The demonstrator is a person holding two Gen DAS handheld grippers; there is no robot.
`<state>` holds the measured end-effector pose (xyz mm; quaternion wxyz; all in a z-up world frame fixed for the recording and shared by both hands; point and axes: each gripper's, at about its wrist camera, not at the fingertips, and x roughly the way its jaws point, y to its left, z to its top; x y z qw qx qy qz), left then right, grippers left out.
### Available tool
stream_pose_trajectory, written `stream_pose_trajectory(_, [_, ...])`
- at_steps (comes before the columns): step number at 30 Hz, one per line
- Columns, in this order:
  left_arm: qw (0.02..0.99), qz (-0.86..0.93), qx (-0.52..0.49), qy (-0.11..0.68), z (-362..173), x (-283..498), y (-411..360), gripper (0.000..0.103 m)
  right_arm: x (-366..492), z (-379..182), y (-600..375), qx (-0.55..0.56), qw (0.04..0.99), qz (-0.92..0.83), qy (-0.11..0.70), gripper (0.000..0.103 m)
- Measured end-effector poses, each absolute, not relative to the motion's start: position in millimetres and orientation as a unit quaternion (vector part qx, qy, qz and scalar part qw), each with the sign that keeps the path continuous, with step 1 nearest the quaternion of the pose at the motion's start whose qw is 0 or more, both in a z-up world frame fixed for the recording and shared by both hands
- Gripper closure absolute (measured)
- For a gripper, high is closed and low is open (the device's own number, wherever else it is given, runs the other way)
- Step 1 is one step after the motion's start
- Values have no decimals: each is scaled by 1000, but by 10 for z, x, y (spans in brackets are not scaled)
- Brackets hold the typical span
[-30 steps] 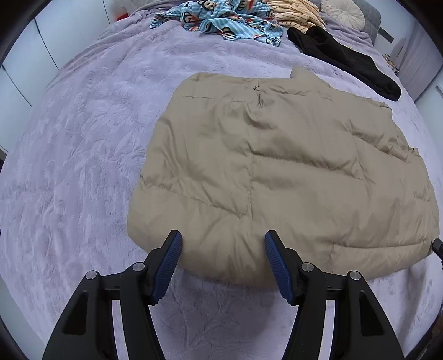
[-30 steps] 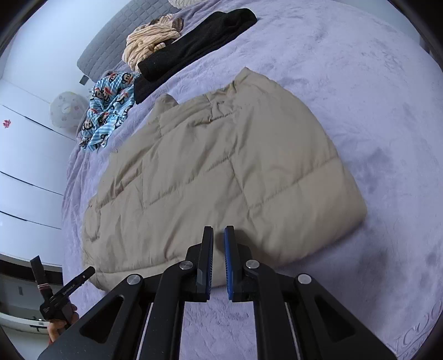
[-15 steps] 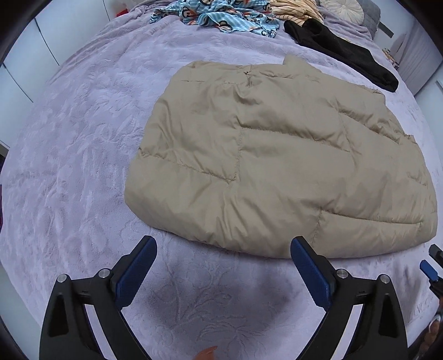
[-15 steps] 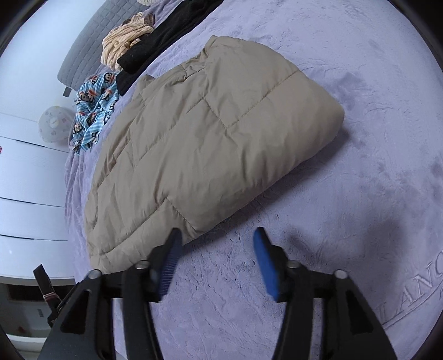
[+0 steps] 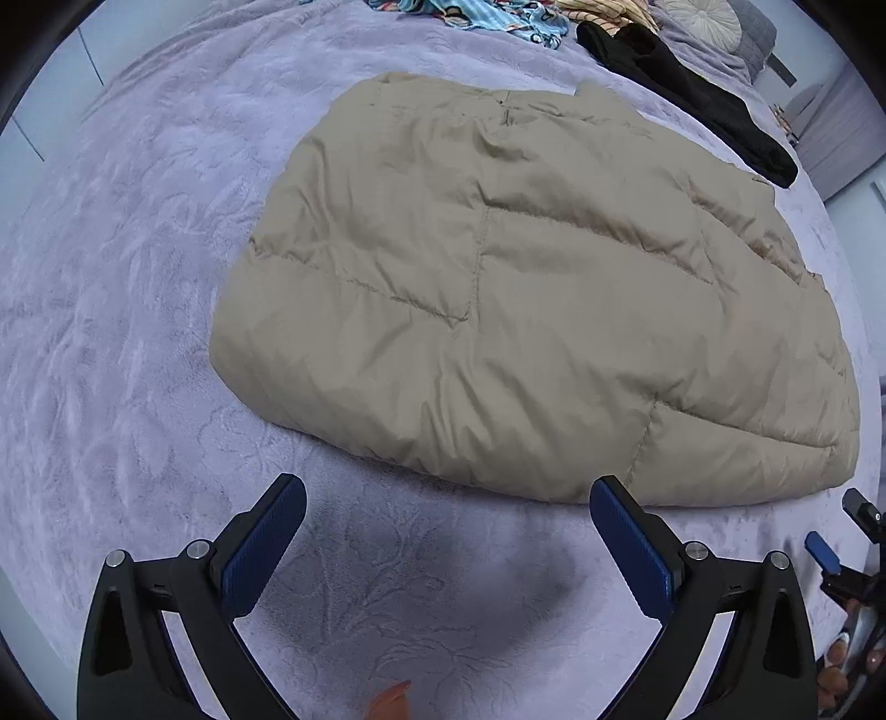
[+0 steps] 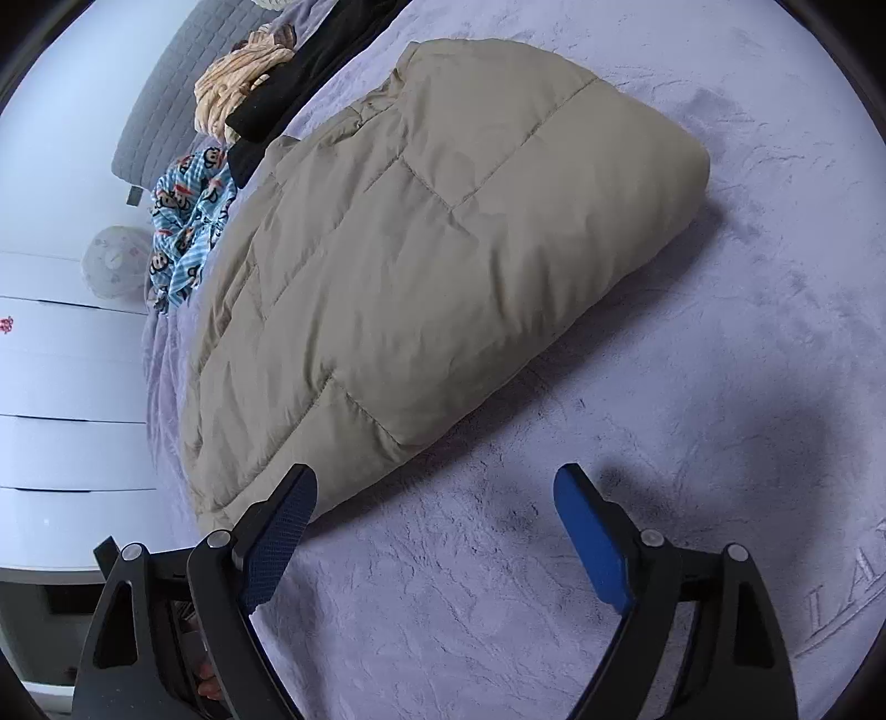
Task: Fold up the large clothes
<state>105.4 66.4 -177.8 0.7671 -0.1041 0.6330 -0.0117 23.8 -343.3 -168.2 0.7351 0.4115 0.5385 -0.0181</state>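
A beige quilted puffer jacket (image 5: pixel 526 288) lies folded flat on the lavender bed cover (image 5: pixel 138 277); it also shows in the right wrist view (image 6: pixel 421 249). My left gripper (image 5: pixel 447 493) is open and empty, hovering just short of the jacket's near edge. My right gripper (image 6: pixel 434 482) is open and empty, at the jacket's near edge, its left finger (image 6: pixel 277 518) beside the lower corner. The right gripper's tip shows at the far right of the left wrist view (image 5: pixel 825 554).
At the head of the bed lie a black garment (image 5: pixel 692 88), a blue monkey-print cloth (image 6: pixel 188 216), a striped yellow garment (image 6: pixel 238 88) and a round cushion (image 5: pixel 703 16). White drawers (image 6: pixel 66 399) stand beside the bed.
Both grippers let go of the jacket's edge, opened wide and drew back from it. The right gripper was shut one second ago. The jacket now lies at rest.
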Motion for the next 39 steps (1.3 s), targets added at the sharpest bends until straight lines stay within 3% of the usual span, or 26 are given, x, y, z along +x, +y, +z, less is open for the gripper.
stream_pose_trajectory(2, [754, -18, -132, 643, -1833, 1059, 715, 0, 254, -1678, -3417, 412, 740, -14, 531, 0])
stream_pose_trajectory(17, [710, -83, -371, 593, -2177, 1062, 1306, 0, 469, -1905, -3521, 477, 708, 18, 521, 0])
stream_pose_trajectory(25, [719, -104, -377, 574, -2347, 1357, 1231, 0, 652, -2163, -3566, 545, 678, 44, 491, 0])
stream_pose_trajectory(33, [710, -69, -445, 542, -2565, 1702, 1316, 1, 1025, -2400, -3586, 607, 650, 65, 453, 0])
stream_pose_trajectory(35, [717, -58, -442, 536, -2547, 1728, 1301, 26, 1081, -2452, -3593, 611, 647, 61, 451, 0])
stream_pose_trajectory(36, [720, -58, -437, 536, -2527, 1736, 1304, 48, 1093, -2472, -3595, 615, 645, 57, 451, 0])
stream_pose_trajectory(37, [725, -58, -436, 530, -2496, 1734, 1315, 62, 1093, -2482, -3596, 619, 641, 54, 450, 0])
stream_pose_trajectory(38, [734, -62, -431, 521, -2434, 1719, 1331, 69, 1086, -2488, -3601, 626, 637, 50, 448, 3])
stream_pose_trajectory(39, [745, -67, -417, 516, -2359, 1716, 1332, 75, 1077, -2488, -3610, 628, 633, 44, 451, 20])
